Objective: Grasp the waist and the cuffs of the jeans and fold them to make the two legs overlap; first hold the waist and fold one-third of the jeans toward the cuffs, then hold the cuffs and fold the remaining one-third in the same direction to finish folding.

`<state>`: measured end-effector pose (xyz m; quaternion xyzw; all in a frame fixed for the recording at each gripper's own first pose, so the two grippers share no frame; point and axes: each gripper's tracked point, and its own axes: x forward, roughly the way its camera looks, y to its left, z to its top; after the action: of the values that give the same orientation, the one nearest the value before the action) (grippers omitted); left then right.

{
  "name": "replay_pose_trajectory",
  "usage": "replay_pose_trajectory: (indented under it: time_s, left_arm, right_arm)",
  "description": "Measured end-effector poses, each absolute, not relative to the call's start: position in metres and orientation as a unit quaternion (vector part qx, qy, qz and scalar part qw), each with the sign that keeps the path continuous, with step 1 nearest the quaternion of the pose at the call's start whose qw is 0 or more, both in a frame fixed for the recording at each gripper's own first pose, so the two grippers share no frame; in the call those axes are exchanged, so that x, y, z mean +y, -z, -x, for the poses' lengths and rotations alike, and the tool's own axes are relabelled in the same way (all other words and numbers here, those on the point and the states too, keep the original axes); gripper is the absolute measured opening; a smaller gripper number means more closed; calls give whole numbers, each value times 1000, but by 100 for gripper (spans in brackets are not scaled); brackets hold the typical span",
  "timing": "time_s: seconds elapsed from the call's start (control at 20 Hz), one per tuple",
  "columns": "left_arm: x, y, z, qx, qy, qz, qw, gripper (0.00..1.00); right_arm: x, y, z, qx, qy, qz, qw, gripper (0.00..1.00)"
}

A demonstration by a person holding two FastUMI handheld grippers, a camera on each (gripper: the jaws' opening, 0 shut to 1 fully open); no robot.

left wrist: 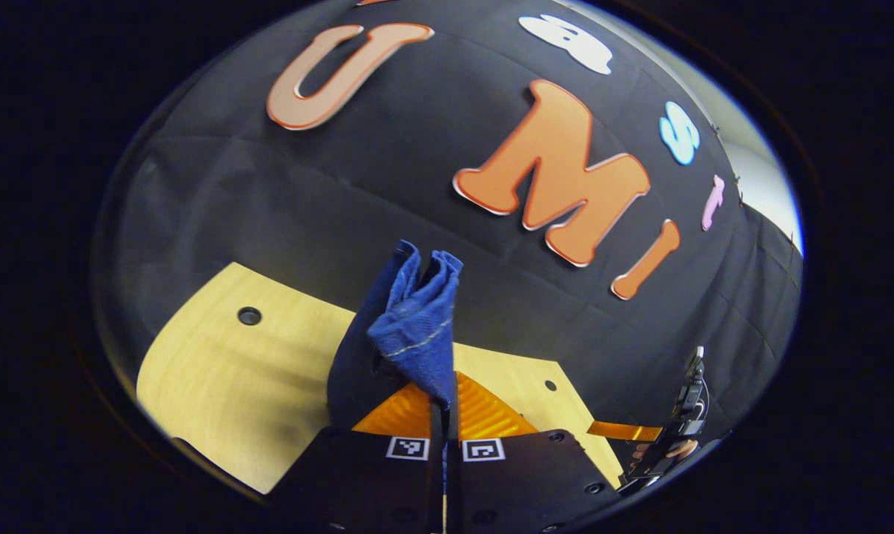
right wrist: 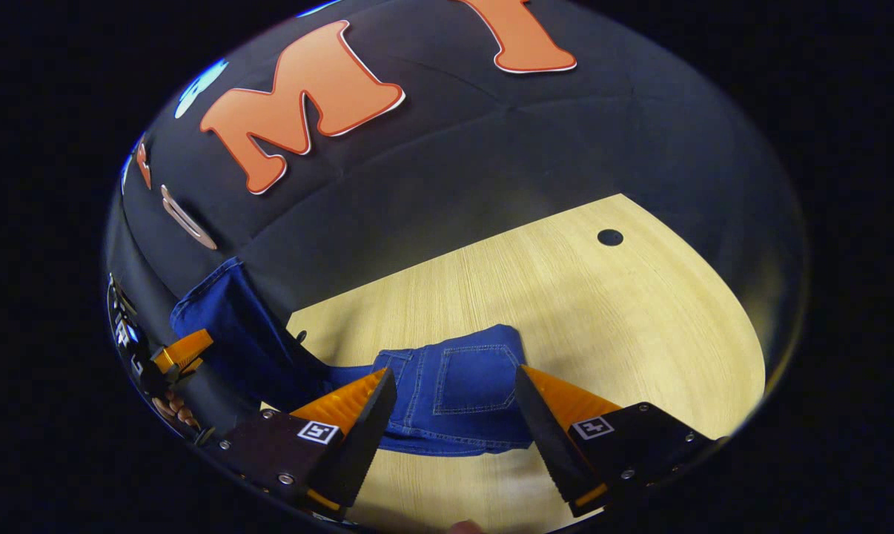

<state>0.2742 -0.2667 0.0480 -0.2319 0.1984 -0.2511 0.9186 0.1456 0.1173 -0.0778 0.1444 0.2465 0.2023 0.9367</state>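
Denim bunches up between the closed fingers of the left hand-held gripper [left wrist: 445,415], which pinches one end of the jeans [left wrist: 417,326] and lifts it above the desk [left wrist: 224,386]; which end is hard to tell. In the right gripper view, that lifted part rises at the far left, its top cut off, while the waist with one back pocket [right wrist: 477,378] lies flat on the desk. The right hand-held gripper [right wrist: 454,400] stands wide, fingers either side of the pocket. No readable writing shows on the jeans.

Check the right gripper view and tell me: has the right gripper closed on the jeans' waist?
No: the right gripper stands wide open, with the jeans lying on the table between its fingers.
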Motion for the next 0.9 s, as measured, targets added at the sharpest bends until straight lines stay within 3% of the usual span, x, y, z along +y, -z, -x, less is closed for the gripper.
replay_pose_trajectory:
  time_s: [0.45, 0.7, 0.9]
  left_arm:
    - [-392, -22, -261, 254, 311, 192, 896, 2]
    - [-438, 11, -232, 292, 327, 107, 892, 2]
    - [-484, 9, -194, 299, 388, 97, 866, 10]
  right_arm:
    - [86, 84, -145, 242, -202, -101, 944, 99]
    - [77, 79, -153, 233, -197, -102, 947, 98]
    - [71, 78, -160, 231, -198, -108, 946, 98]
